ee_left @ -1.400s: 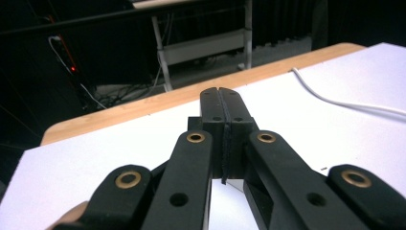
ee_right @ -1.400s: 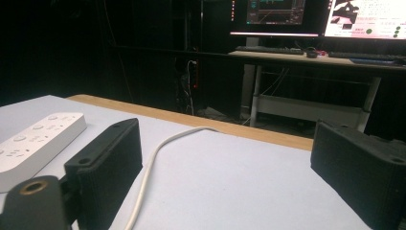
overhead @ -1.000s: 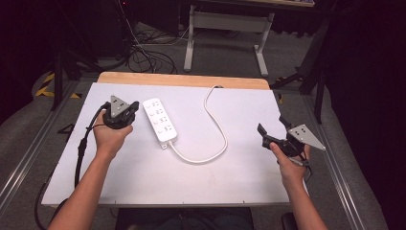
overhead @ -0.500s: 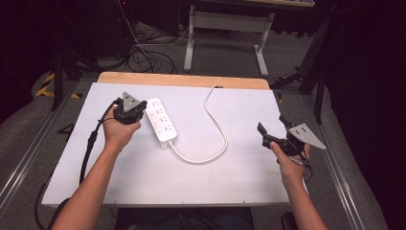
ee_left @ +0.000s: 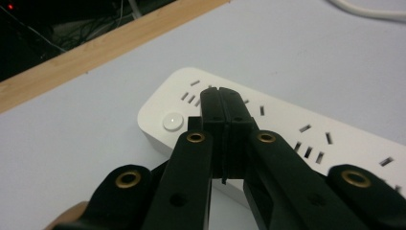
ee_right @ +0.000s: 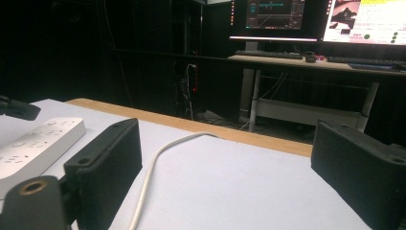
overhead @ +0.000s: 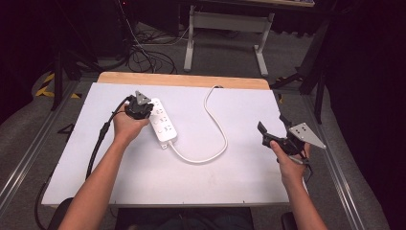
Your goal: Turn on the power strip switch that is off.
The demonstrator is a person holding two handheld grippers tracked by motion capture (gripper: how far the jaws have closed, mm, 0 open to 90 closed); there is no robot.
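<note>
White table (overhead: 143, 177), centre frame: left gripper (ee_left: 225, 108) closed over power strip (ee_left: 287, 124); cord (overhead: 218, 129) mid-frame; right gripper (overhead: 274, 125) open, lower right.

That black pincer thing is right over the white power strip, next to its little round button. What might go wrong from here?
Two things, I'd guess. The left gripper, jaws shut, sits over the sockets beside the button; pressing down there could miss the button and jab the slots instead. The power strip also lies loose on the table, with the right gripper open and well away, so a sideways push may slide it and drag its cord.
</note>
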